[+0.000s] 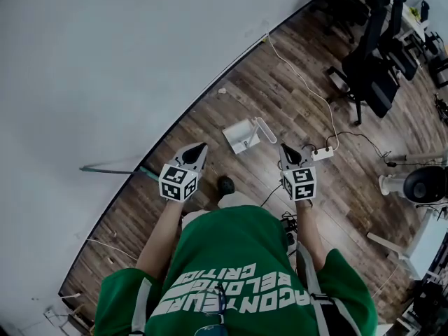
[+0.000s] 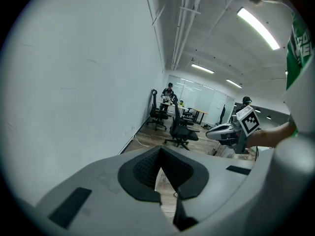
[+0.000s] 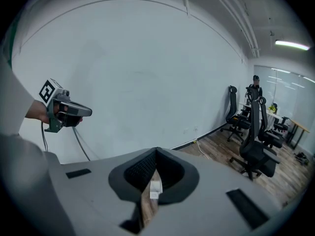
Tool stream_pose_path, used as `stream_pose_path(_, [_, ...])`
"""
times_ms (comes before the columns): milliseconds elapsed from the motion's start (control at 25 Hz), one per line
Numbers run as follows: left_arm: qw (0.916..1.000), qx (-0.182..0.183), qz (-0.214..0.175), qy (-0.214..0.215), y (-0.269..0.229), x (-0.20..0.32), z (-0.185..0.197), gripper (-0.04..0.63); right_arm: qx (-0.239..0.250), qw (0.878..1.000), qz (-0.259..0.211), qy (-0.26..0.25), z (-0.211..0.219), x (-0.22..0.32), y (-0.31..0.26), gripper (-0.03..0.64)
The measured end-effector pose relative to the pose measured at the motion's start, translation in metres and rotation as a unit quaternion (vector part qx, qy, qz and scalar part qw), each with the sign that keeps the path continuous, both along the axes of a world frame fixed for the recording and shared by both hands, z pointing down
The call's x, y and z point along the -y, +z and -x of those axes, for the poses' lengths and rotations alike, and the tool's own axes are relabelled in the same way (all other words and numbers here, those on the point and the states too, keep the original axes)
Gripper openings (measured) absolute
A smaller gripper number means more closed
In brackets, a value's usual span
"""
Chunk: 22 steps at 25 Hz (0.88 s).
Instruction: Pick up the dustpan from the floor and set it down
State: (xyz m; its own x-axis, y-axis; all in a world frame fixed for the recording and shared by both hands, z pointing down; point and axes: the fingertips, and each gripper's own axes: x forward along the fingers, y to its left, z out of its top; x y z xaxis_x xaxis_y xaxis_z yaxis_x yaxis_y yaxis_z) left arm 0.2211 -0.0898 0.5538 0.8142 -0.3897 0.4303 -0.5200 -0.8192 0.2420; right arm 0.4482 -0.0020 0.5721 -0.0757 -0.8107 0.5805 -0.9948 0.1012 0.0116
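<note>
The white dustpan (image 1: 245, 135) lies on the wooden floor near the wall, ahead of both grippers and between them. My left gripper (image 1: 199, 148) is held in the air to the dustpan's left, jaws shut with nothing in them. My right gripper (image 1: 285, 148) hovers to its right, also shut and empty. Neither touches the dustpan. In the left gripper view the closed pads (image 2: 147, 168) meet in a point, and the right gripper (image 2: 216, 132) shows off to the side. Through the slit below the right gripper's closed pads (image 3: 140, 168), a white sliver (image 3: 155, 188) of something on the floor shows.
A pale wall (image 1: 105, 61) runs along the left. A thin green-handled pole (image 1: 115, 169) leans at its foot. A white power strip (image 1: 323, 153) with a long cable lies right of the dustpan. Black office chairs (image 1: 371, 68) stand at the back right, a round fan (image 1: 423, 184) at the right.
</note>
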Motion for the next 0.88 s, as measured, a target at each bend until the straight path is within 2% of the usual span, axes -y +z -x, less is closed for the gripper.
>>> stream_pose_path(600, [0.9999, -0.007, 0.01, 0.006, 0.008, 0.004, -0.006, 0.003, -0.007, 1.0, 0.0, 0.007, -0.004, -0.002, 0.001, 0.008])
stream_pose_path(880, [0.9995, -0.011, 0.024, 0.015, 0.004, 0.008, -0.003, 0.003, -0.01, 1.0, -0.016, 0.01, -0.001, 0.004, -0.009, 0.008])
